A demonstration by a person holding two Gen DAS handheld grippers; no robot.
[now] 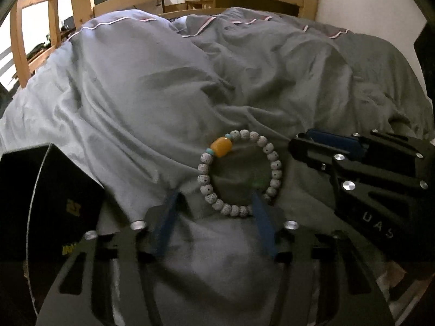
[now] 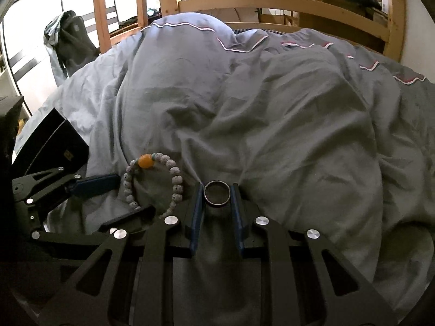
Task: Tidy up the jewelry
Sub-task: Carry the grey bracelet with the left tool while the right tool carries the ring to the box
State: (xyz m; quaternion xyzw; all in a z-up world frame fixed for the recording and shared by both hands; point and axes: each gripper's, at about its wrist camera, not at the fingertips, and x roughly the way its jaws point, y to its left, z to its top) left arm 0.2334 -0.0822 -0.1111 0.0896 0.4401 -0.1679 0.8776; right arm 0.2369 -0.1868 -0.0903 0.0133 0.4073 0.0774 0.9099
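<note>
Two pieces of jewelry lie on the rumpled grey duvet (image 1: 152, 114), and each of my grippers has one. My left gripper (image 1: 214, 203) stands parted, its blue fingers (image 1: 165, 217) low in the left wrist frame. The beaded bracelet (image 1: 240, 174) lies flat just beyond them, at centre frame. Its near arc runs across the right finger's tip and its ring spreads off to the right, so the gap between the fingers is mostly bare cloth. Nothing is clamped there. The bracelet is a closed loop of pale, pitted round beads with one smooth amber barrel bead (image 1: 221, 146) flanked by small turquoise ones, at the far left of the loop.

My right gripper (image 2: 217, 193) is clenched on a plain dark metal ring (image 2: 217, 193), a thin smooth band held flat between the blue pads, at centre of the right wrist frame.

A glossy black box (image 1: 46, 203) sits at the lower left of the left frame, nearer my left hand. I judge that is where both pieces go. The bracelet needs my left fingers shifted right to straddle its near arc.
</note>
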